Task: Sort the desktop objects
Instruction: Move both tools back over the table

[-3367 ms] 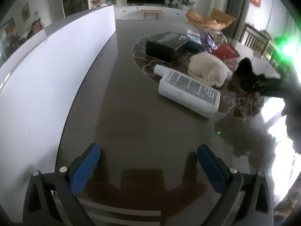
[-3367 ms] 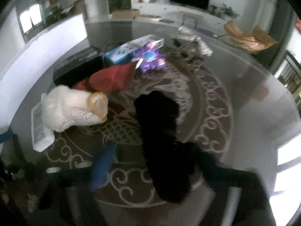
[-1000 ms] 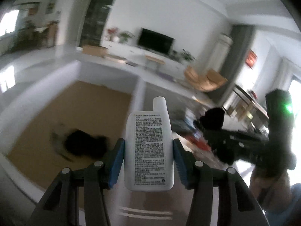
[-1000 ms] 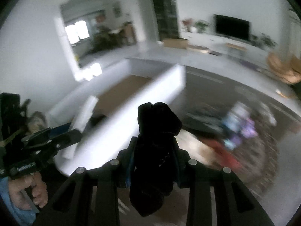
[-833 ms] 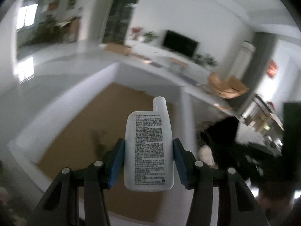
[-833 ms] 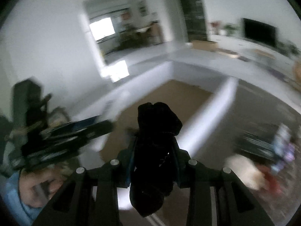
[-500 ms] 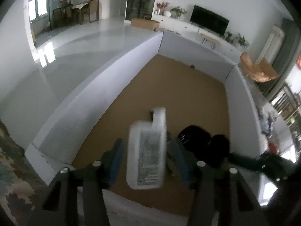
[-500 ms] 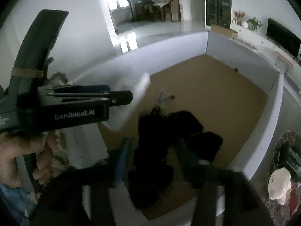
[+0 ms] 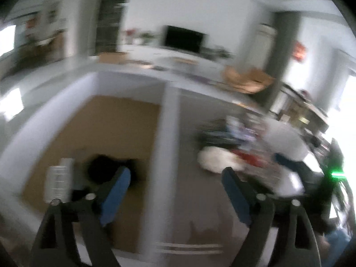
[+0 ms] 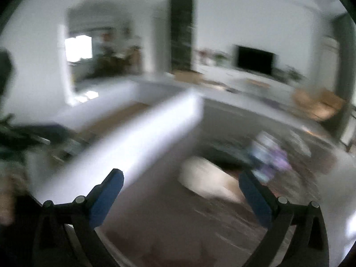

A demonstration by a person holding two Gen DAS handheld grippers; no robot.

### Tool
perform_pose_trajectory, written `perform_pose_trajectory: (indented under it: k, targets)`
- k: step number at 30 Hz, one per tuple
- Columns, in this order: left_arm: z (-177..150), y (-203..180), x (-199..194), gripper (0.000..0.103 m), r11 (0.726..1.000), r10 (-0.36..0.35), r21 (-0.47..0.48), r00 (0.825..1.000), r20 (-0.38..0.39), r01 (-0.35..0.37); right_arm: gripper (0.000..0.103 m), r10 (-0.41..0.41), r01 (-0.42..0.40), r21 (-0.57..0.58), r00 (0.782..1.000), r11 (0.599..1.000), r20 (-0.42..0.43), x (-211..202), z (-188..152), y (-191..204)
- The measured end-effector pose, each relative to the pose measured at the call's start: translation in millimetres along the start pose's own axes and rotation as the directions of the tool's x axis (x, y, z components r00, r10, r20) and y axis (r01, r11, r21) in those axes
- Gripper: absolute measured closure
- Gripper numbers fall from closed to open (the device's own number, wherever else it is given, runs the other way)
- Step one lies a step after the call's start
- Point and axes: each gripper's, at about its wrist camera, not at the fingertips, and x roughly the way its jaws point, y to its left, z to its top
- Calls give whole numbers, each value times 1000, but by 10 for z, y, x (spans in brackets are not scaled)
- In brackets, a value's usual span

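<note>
A blurred living room with white walls and a dark flat television (image 9: 183, 39) lies behind a dark glossy table (image 9: 191, 202) that carries a large white-walled box with a brown cardboard floor (image 9: 106, 126). Inside that box, near its closer end, a white flat plastic bottle with a printed label (image 9: 58, 179) lies beside a black soft bundle (image 9: 104, 169), the two close together on the brown floor. The left gripper (image 9: 175, 184) hangs above the box's right wall with its blue-padded jaws spread wide and nothing between them; they have just been opening. The right gripper (image 10: 181, 189) is over the table just outside the same wall, its blue pads likewise wide apart and empty, having also just been opening. Out on the table a cream-white fluffy plush item (image 10: 207, 182) lies near a red object (image 9: 249, 156) and a purple and blue toy (image 10: 272, 160), with a dark flat box (image 9: 217, 135) behind them, all smeared by motion.
</note>
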Motion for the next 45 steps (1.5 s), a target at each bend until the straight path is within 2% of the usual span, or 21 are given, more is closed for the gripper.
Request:
perform_pose_trajectory:
  k: [2, 5, 9, 12, 16, 17, 23, 33, 36, 37, 38, 45]
  targets:
    - [-96, -383, 95, 14, 995, -89, 51, 995, -34, 91, 0, -129, 131, 22, 987, 991, -92, 46, -339, -430]
    - [-315, -860, 366, 14, 979, -160, 108, 981, -113, 172, 0, -200, 224, 98, 958, 970, -206, 55, -707, -919]
    - [-622, -1250, 853, 14, 971, -134, 166, 964, -229, 175, 0, -232, 295, 177, 923, 939, -307, 5, -1081, -1382]
    - [-857, -1343, 1133, 14, 969, -96, 193, 952, -290, 157, 0, -234, 310, 199, 914, 930, -331, -48, -1219, -1550]
    - [-1019, -1373, 1253, 14, 968, -60, 215, 950, -306, 130, 0, -233, 309, 199, 915, 930, -330, -39, -1239, -1529]
    - [-1044, -1357, 1268, 15, 967, -51, 221, 951, -305, 123, 0, -228, 306, 186, 909, 934, -349, 19, -1243, -1516]
    - [-1097, -1335, 1240, 14, 966, -30, 238, 961, -273, 97, 0, -203, 292, 226, 916, 929, -347, -93, -1268, -1530]
    - [-1050, -1258, 1214, 14, 976, -89, 169, 958, -271, 138, 0, -192, 284, 238, 918, 929, -348, -128, -1287, -1534]
    - [-1064, -1292, 1215, 10, 973, -79, 186, 959, -274, 134, 0, -192, 284, 238, 918, 929, -348, -129, -1287, -1534]
    - [-1071, -1310, 1218, 3, 972, -77, 194, 958, -277, 135, 0, -192, 284, 238, 918, 929, -348, -129, -1287, -1534]
    - [-1089, -1336, 1228, 0, 970, -72, 205, 956, -285, 134, 0, -192, 284, 238, 918, 929, -348, -132, -1288, -1530]
    - [-1193, -1495, 1258, 0, 939, 53, 341, 957, -285, 50, 0, -192, 284, 238, 918, 929, -349, -134, -1287, -1530]
